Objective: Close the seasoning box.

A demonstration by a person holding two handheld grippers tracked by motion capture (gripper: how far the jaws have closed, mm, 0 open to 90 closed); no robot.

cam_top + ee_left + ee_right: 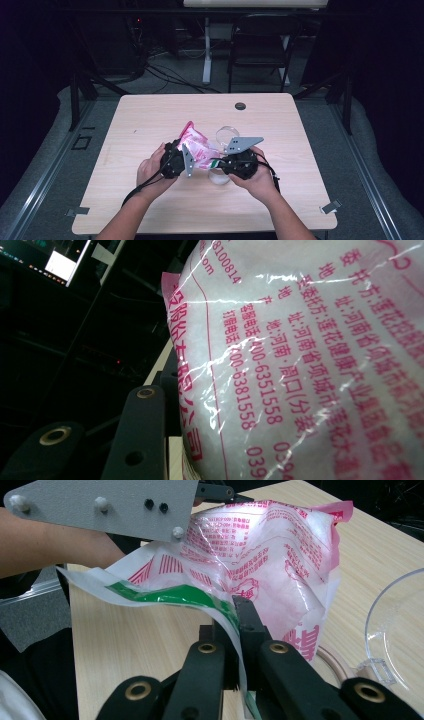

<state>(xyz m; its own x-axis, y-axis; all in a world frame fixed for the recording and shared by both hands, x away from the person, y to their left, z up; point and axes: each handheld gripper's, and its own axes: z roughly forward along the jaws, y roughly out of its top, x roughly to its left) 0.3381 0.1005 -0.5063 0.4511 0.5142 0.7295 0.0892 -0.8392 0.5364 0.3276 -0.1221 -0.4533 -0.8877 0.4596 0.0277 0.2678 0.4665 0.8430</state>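
A clear plastic bag with pink print and white filling hangs above the table's middle, held between both grippers. My left gripper grips its left side. In the left gripper view the bag presses against one black finger and hides the other. My right gripper is shut on the bag's flat green-and-white edge, with the full part of the bag bulging behind it. In the high view the right gripper is at the bag's lower right.
A clear glass bowl stands just behind the bag, seen close at the right in the right gripper view. Another clear round vessel lies under the right gripper. The wooden table has a dark grommet. A chair stands beyond it.
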